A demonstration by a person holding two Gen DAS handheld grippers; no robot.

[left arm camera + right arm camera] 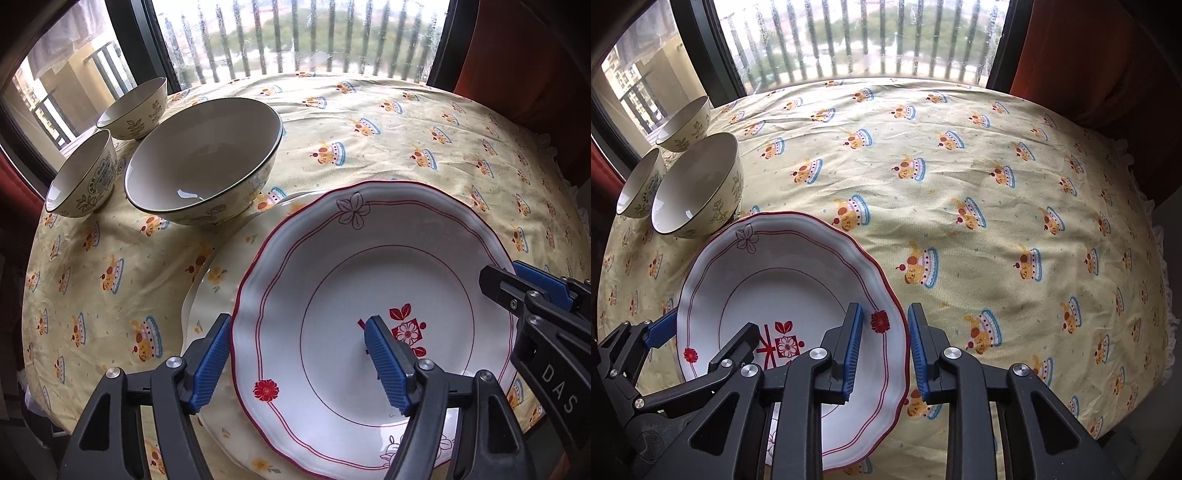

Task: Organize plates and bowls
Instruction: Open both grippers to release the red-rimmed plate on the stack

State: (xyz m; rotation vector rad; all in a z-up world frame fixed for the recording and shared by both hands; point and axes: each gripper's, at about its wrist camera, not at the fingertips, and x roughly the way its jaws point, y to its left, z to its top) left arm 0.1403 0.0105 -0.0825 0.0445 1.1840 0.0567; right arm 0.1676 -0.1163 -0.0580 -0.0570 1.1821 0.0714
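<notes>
A white plate with a red scalloped rim [325, 266] rests on a larger cream plate [218, 280]. My left gripper [295, 354] is open and straddles the red-rimmed plate's left rim, one finger outside and one over the well. My right gripper [884, 343] is open and straddles the same plate's [783, 266] right rim; its tip also shows in the left wrist view [524, 288]. A large cream bowl [207, 155] and two small floral bowls [85, 177] [136, 110] stand at the far left.
The round table wears a yellow cloth with cake prints [979, 177]. A window with a balcony railing [864, 40] is behind it, and an orange curtain [1108, 59] hangs at the right. The table edge drops off at the right [1167, 295].
</notes>
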